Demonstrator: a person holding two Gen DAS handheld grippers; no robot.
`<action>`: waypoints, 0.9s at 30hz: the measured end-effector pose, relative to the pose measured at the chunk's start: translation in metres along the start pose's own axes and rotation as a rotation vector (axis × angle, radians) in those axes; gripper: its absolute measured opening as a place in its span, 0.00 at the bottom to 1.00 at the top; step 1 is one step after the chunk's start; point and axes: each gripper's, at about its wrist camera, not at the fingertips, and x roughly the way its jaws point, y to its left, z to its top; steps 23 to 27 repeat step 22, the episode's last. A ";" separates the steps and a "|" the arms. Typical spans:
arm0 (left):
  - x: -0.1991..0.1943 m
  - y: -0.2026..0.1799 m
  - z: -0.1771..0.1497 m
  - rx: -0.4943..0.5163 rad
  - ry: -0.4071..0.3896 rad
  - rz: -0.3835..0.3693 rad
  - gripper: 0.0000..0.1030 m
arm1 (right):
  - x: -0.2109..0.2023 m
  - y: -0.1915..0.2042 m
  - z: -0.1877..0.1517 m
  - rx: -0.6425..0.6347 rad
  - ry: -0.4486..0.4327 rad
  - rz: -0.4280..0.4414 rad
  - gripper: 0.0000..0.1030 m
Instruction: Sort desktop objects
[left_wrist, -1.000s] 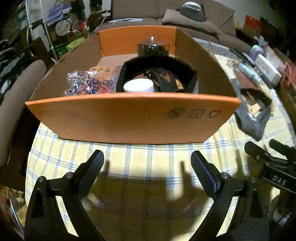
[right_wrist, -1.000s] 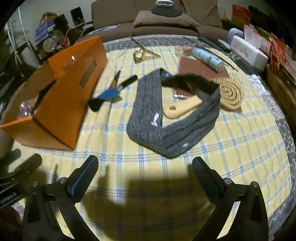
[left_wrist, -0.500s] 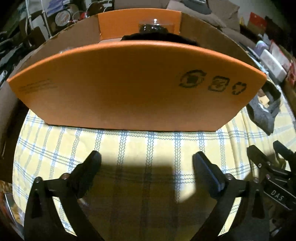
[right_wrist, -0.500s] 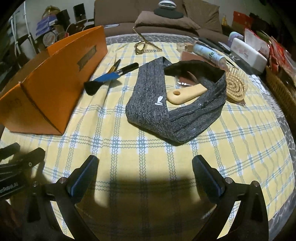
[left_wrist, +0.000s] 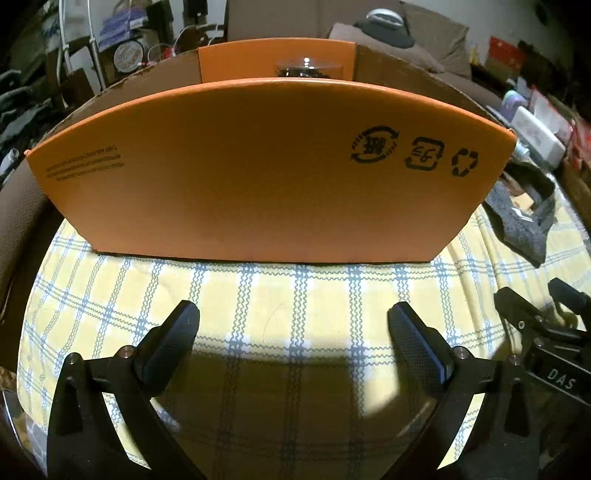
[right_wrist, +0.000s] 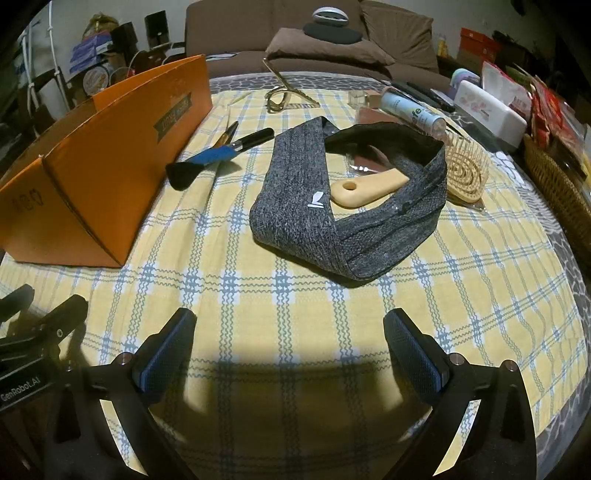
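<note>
Left wrist view
Left gripper (left_wrist: 293, 325): jaws spread wide with nothing between them, above the yellow checked tablecloth (left_wrist: 295, 295).
Orange cardboard box (left_wrist: 266, 173): stands on the cloth straight ahead, its near wall filling most of the view.
Box markings: three black recycling-type symbols (left_wrist: 415, 151) at the right end of the wall; a block of small print at the left end, upside down and too small to read.
Box contents: only the top of a dark round lid (left_wrist: 308, 70) shows above the wall, at the far end.
Right gripper (left_wrist: 546, 332): its black body sits at the right edge, lettered "DAS".
Grey fabric band (left_wrist: 524, 225): lies on the cloth to the right of the box.

Right wrist view
Right gripper (right_wrist: 290, 332): jaws wide apart and empty over the cloth.
Left gripper: at the lower left edge, its body lettered "GenRobot.AI".
Orange box: on the left, its side label not legible.
Grey band: a loop lying mid-table, with a small white logo on it.
Wooden hairbrush (right_wrist: 467, 173): its handle lies inside the loop, its head outside to the right.
Makeup brush (right_wrist: 218, 157): black bristles and blue ferrule, between box and band.
Spray bottle (right_wrist: 413, 114): lying beyond the band; lettering partly visible, "fe".
Glasses (right_wrist: 282, 99): at the far side of the cloth.
</note>
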 end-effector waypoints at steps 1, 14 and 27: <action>0.000 0.000 0.000 0.000 0.000 0.000 1.00 | 0.000 0.000 0.000 0.000 0.000 0.000 1.00; 0.000 0.000 -0.001 0.000 0.000 0.001 1.00 | 0.000 0.000 0.000 0.000 0.000 0.000 1.00; 0.001 0.000 -0.002 0.001 0.000 0.002 1.00 | 0.000 0.000 0.000 0.000 0.000 0.000 1.00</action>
